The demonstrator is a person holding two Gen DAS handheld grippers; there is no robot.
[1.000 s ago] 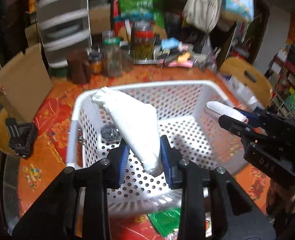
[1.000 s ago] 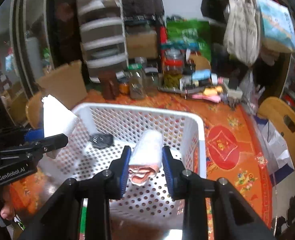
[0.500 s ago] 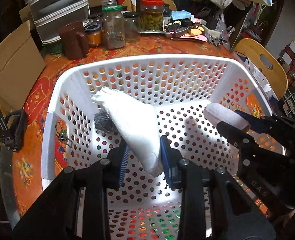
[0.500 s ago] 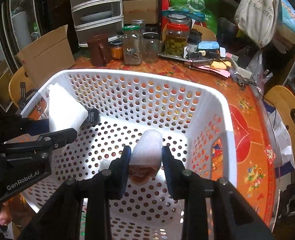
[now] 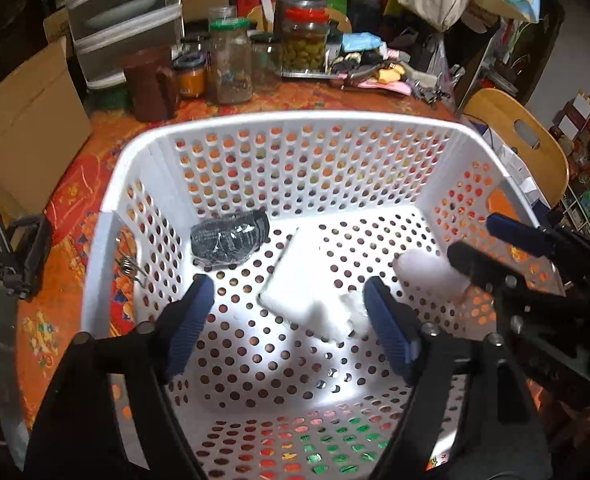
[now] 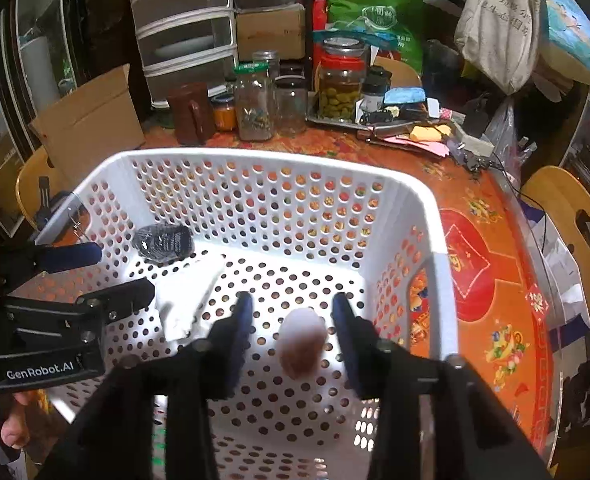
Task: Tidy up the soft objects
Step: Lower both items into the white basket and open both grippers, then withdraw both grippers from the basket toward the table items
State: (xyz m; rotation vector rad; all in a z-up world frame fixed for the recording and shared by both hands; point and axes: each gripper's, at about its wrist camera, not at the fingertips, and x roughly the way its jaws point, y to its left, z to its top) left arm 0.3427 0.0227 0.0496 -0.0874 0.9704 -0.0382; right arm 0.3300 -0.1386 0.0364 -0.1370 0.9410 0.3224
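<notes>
**Both tools opening over the basket**

The left tool (image 5: 287, 316) has its jaws spreading wide, and the folded white cloth (image 5: 307, 292) lies free on the floor of the white basket (image 5: 295, 120). The right tool (image 6: 291, 320) is also opening; the rolled towel (image 6: 301, 340) sits loose between its fingers. A dark bundle (image 5: 229, 238) lies at the far left.

Basket (image 5: 107, 248) top open; walls hem in the sides.

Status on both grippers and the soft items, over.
Left gripper opening, folded white cloth released. Right gripper opening, rolled towel between fingers, untouched. Both in basket. Nothing blocking.
</notes>
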